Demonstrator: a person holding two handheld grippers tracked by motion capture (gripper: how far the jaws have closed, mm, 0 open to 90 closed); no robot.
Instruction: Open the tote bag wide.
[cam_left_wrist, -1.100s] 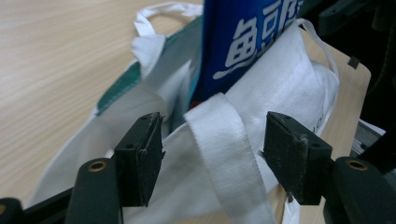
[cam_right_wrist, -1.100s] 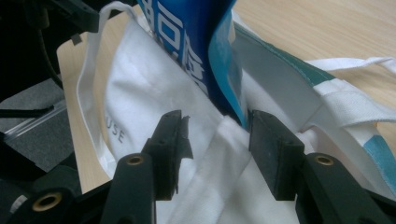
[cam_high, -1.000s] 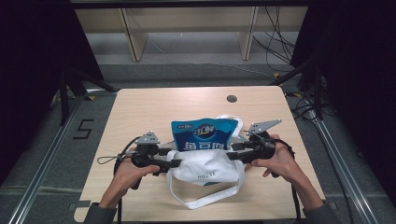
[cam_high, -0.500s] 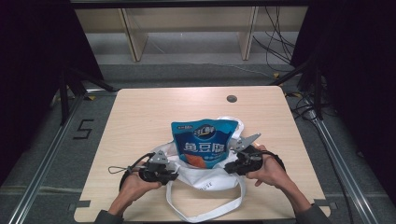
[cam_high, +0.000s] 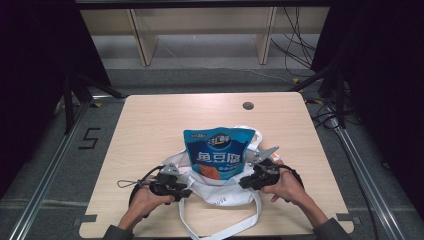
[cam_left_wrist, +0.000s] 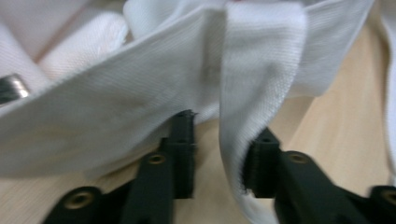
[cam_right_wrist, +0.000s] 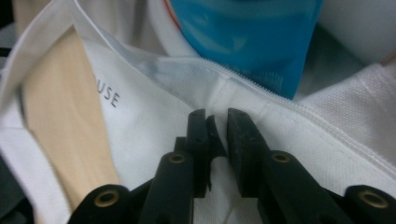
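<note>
High view: fixed above person's side, facing 12 o'clock and down, whole table (cam_high: 150, 125) in frame. Left gripper view: on the gripper, very close on white bag (cam_left_wrist: 140, 107) cloth. Right gripper view: equally close on bag's zipper edge (cam_right_wrist: 299, 109), blue pouch (cam_right_wrist: 247, 37) at 12. Overlap: all three see bag, table.

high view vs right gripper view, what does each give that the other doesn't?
High view: the full table, both hands, the left tongs and the pouch's printed front. Right gripper view: the bag's zipper line, the letters USE and the right tongs nearly shut on a fabric fold. Both: white bag, blue pouch, wood tabletop.
</note>
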